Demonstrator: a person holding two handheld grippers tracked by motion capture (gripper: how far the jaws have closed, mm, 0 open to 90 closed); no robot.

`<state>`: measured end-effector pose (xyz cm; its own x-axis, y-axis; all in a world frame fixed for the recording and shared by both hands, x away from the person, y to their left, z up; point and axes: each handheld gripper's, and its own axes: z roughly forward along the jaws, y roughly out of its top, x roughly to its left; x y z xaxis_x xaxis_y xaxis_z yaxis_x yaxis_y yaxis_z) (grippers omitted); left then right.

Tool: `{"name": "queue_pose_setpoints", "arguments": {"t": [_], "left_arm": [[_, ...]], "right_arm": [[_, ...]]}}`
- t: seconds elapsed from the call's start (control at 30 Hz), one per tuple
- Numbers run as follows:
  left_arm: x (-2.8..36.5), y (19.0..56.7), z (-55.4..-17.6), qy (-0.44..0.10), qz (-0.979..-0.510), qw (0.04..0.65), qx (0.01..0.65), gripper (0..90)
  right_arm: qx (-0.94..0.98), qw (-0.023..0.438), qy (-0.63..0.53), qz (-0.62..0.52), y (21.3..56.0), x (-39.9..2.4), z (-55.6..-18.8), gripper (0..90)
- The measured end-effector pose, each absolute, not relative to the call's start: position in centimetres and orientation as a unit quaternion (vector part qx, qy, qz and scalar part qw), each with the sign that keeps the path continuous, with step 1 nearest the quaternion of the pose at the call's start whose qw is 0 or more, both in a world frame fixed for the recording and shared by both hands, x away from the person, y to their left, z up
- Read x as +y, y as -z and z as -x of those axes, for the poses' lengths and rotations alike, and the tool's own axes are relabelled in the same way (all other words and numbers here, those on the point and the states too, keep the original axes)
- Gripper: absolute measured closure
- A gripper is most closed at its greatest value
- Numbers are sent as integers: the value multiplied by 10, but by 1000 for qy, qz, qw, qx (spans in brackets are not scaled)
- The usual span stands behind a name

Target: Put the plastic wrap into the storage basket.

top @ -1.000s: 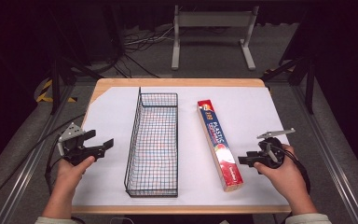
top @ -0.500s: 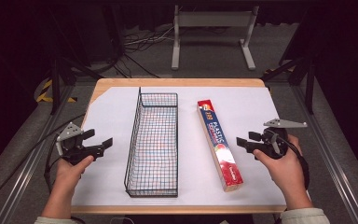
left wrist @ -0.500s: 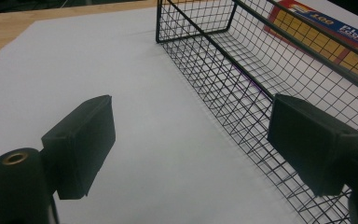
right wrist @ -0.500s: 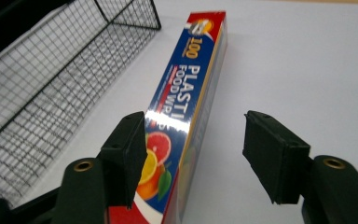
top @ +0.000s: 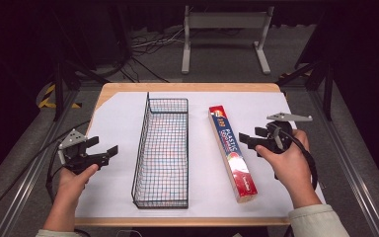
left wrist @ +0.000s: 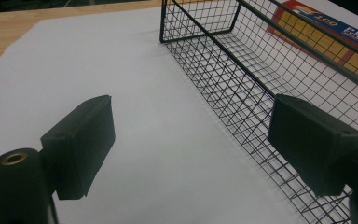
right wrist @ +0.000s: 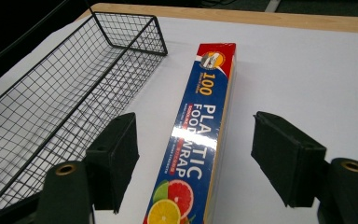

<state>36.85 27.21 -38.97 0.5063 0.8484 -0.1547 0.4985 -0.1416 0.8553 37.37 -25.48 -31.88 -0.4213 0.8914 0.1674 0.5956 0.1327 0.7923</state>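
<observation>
A long box of plastic food wrap (top: 233, 152) (right wrist: 199, 138) lies flat on the white sheet, right of a black wire basket (top: 162, 153) (left wrist: 261, 88) (right wrist: 51, 98). My right gripper (top: 249, 139) (right wrist: 196, 163) is open and hovers just right of the box's middle; in the right gripper view its jaws stand on either side of the box, above it. My left gripper (top: 106, 151) (left wrist: 191, 154) is open left of the basket, with nothing between its jaws. The basket holds nothing.
A white sheet (top: 118, 123) covers a wooden table (top: 128, 89) whose edge shows at the back and the front. Behind the table stands a grey metal frame (top: 225, 37) on a dark floor with cables. Rails run along both table sides.
My right gripper has moved up the table and left, from beside the box's near end to its middle. The left gripper has hardly moved.
</observation>
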Motion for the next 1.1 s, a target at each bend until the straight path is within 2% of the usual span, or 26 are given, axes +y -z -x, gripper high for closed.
{"name": "queue_pose_setpoints", "arguments": {"t": [0.43,0.6,0.87,1.03,1.1], "left_arm": [[274,390,-367,-190,-732,458,467,147],[274,390,-366,-189,-736,454,467,147],[276,390,-366,-190,-736,450,468,146],[275,390,-365,-190,-737,451,467,146],[275,390,-365,-190,-736,451,467,146]], "right_arm": [[716,156,-383,-563,315,-228,-400,310],[708,123,-357,-597,321,-222,-410,301],[707,142,-320,-615,341,-212,-421,266],[713,148,-300,-617,352,-204,-422,294],[717,148,-289,-617,357,-200,-424,279]]}}
